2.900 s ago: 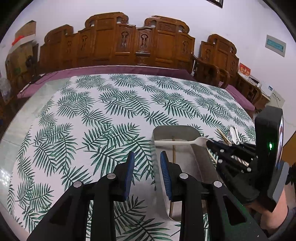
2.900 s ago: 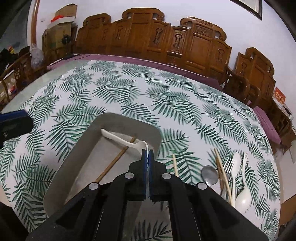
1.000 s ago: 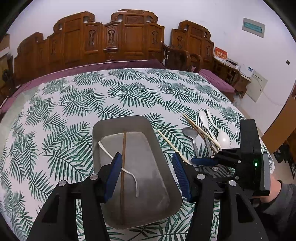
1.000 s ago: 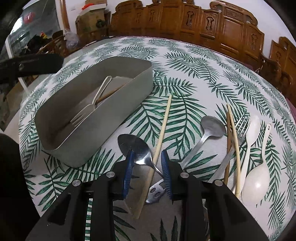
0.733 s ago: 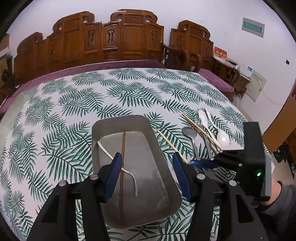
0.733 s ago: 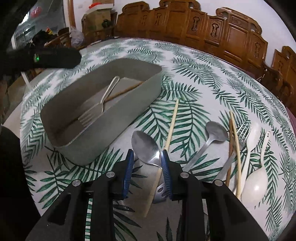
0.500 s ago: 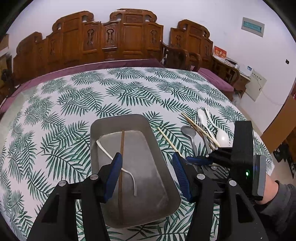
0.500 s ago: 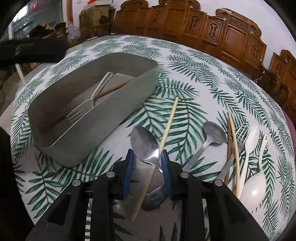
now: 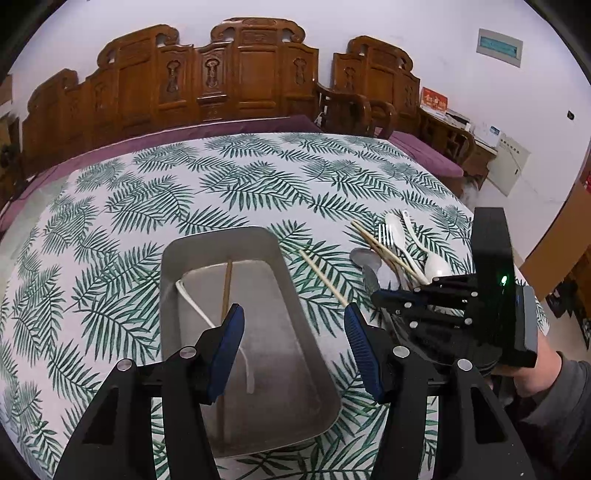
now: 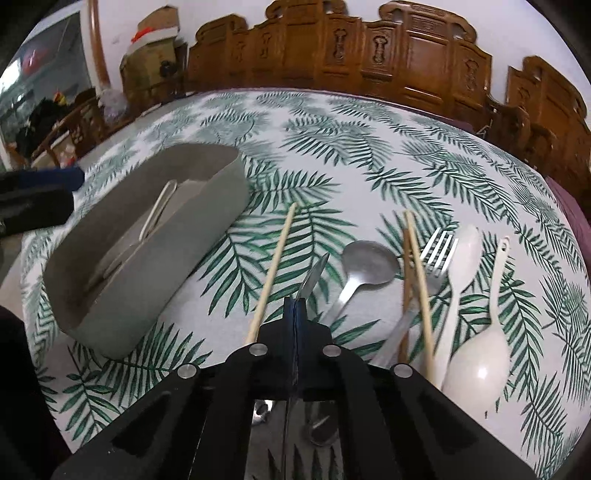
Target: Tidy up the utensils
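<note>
Carved wooden chairs [image 9: 255, 77] along a white wall [image 9: 443, 33] — cardboard boxes [image 10: 155, 33] in one corner.

Round table under white green-fern-print cloth [image 9: 240, 184], bearing grey oblong metal tray [image 9: 295, 343], loose bamboo chopstick [image 10: 273, 273], steel spoon [image 10: 364, 266], white plastic spoon [image 10: 480, 354].

clear: tablecloth [image 9: 229, 184] beyond tray, wide open | blocked: grey tray [image 9: 258, 236] centre; lone chopstick [image 10: 273, 273] beside it; utensil cluster [image 10: 436, 266] right | far edge: carved chairs [image 9: 255, 77]

spoon handle [image 10: 295, 369] hidden (between tongs [image 10: 295, 306])
</note>
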